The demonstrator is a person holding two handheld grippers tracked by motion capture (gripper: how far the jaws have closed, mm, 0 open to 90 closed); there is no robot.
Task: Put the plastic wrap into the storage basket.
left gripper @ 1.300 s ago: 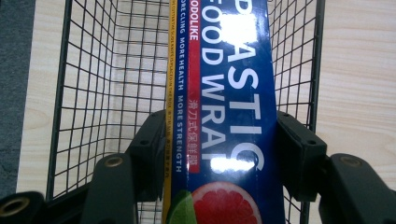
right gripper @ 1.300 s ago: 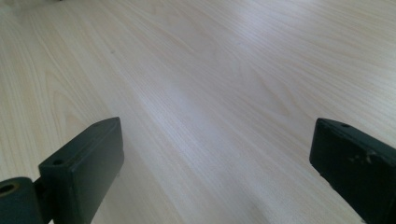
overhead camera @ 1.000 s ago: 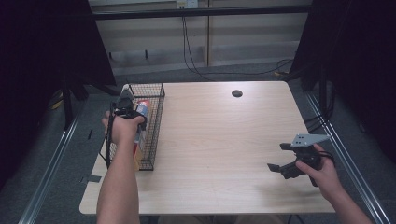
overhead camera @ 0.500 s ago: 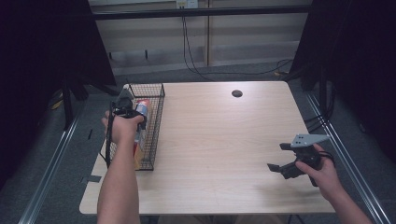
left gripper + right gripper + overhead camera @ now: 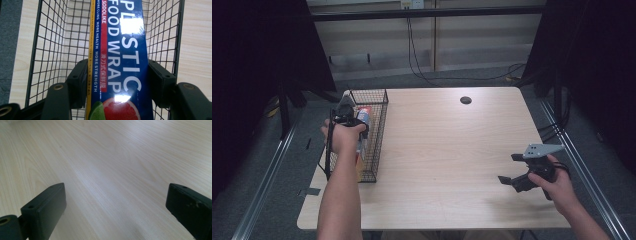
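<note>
Basket point(image 5: 377, 135) wire sits around the wrap box point(image 5: 120, 62). Left gripper point(image 5: 117, 80) has just been opening, with the box between its jaws, pads touching. Right gripper point(image 5: 115, 202) is wide apart, far from the basket.

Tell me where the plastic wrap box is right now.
The plastic wrap box lies lengthwise inside the wire basket at the table's left edge in the high view, between the left gripper pads.

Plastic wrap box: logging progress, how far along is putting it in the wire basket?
Done: the blue plastic wrap box is inside the black wire basket. In hand: the left gripper clamps it. Left: release it; the right gripper hangs open.
</note>
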